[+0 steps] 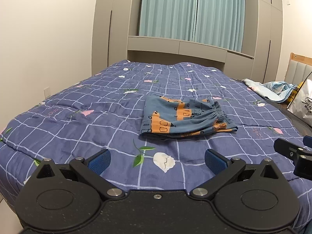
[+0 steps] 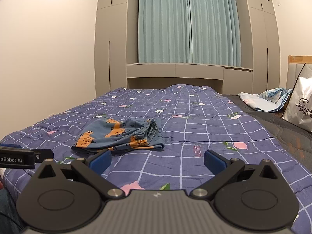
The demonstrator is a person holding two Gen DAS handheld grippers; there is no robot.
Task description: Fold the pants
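On the bed [image 1: 78, 117], found the pants [image 1: 181, 117] folded small, just ahead. Held left tongs [image 1: 158, 158] and right tongs [image 2: 158, 158] spread (nothing pinched). Risked catching only the top layer, dragging folds undone.

The pants [image 1: 185, 119] lay on the quilt [image 1: 78, 120] just right of frame centre in the left wrist view and left of centre in the right wrist view, beyond both grippers and touching neither. The left gripper [image 1: 158, 160] sat at the bottom centre of its own frame with the right gripper [image 2: 157, 159] beside it at the right edge, both with fingers spread apart over the near quilt. At the right of the frame a blanket [image 2: 267, 99] lay with a bag [image 2: 300, 103] just right of it, and the curtain [image 2: 187, 27] hung behind the bed at top centre, with cabinets [image 2: 111, 44] on either side.
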